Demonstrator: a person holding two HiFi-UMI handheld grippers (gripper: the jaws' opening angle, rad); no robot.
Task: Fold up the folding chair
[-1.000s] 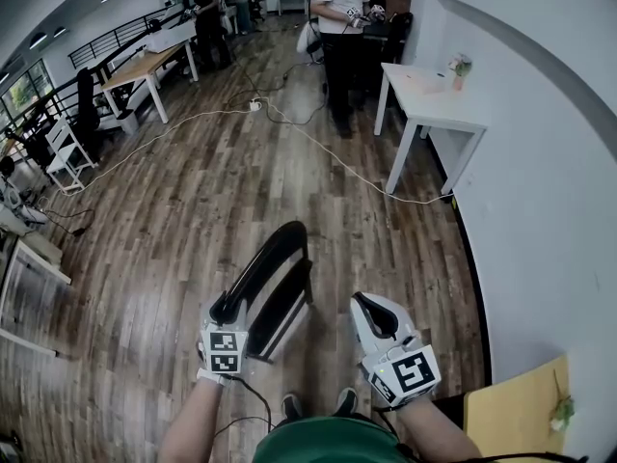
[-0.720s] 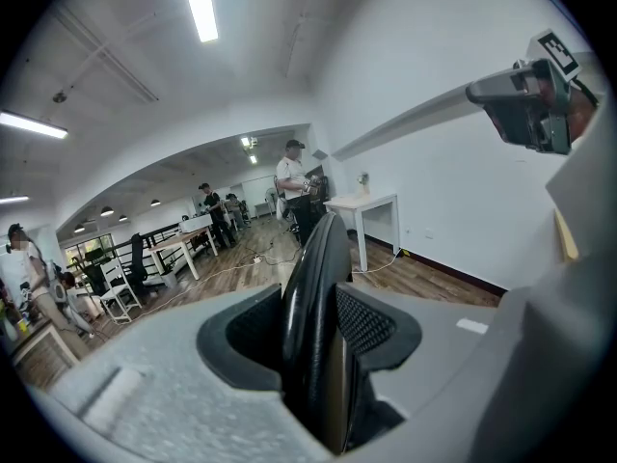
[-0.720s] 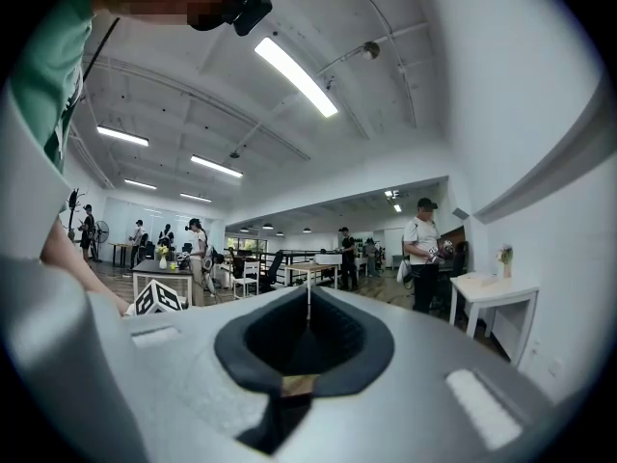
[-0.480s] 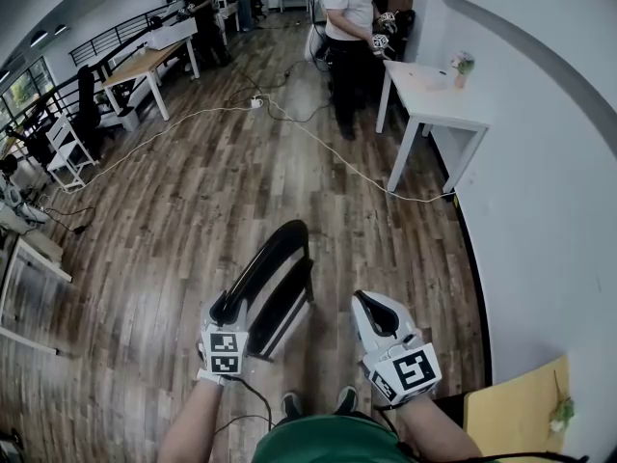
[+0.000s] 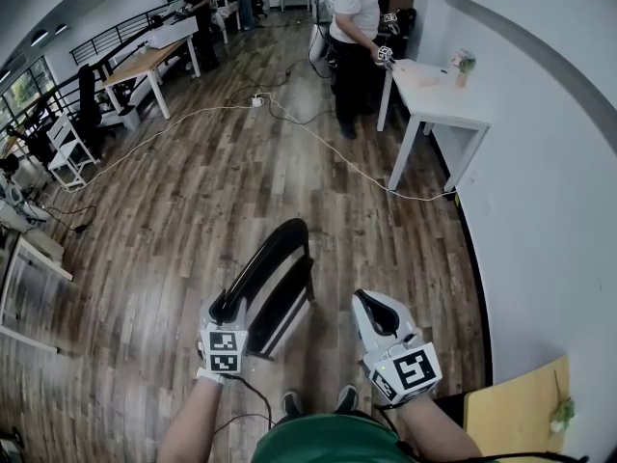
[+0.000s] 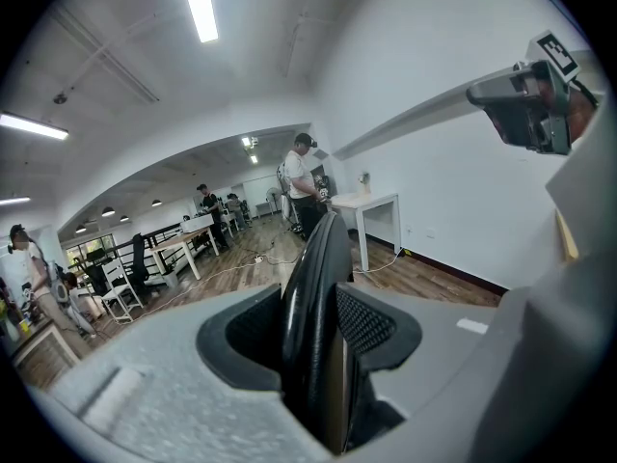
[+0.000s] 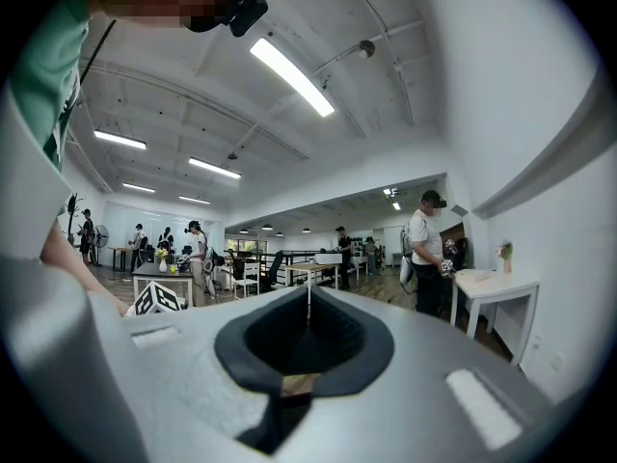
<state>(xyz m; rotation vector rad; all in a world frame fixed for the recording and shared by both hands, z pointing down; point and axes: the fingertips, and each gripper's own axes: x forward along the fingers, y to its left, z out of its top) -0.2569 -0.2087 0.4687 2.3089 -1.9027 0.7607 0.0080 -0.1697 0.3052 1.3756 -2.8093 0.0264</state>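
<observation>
the left gripper [image 5: 222,309] was clamped on the folding chair [image 5: 278,268]'s black edge; at its three o'clock the right gripper [image 5: 372,305] hung clear, jaws together, empty.

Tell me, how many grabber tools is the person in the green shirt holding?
2. The left gripper is clamped on the black folding chair. The right gripper is just to the right of the chair, shut and empty. Neither one is hidden.
</observation>
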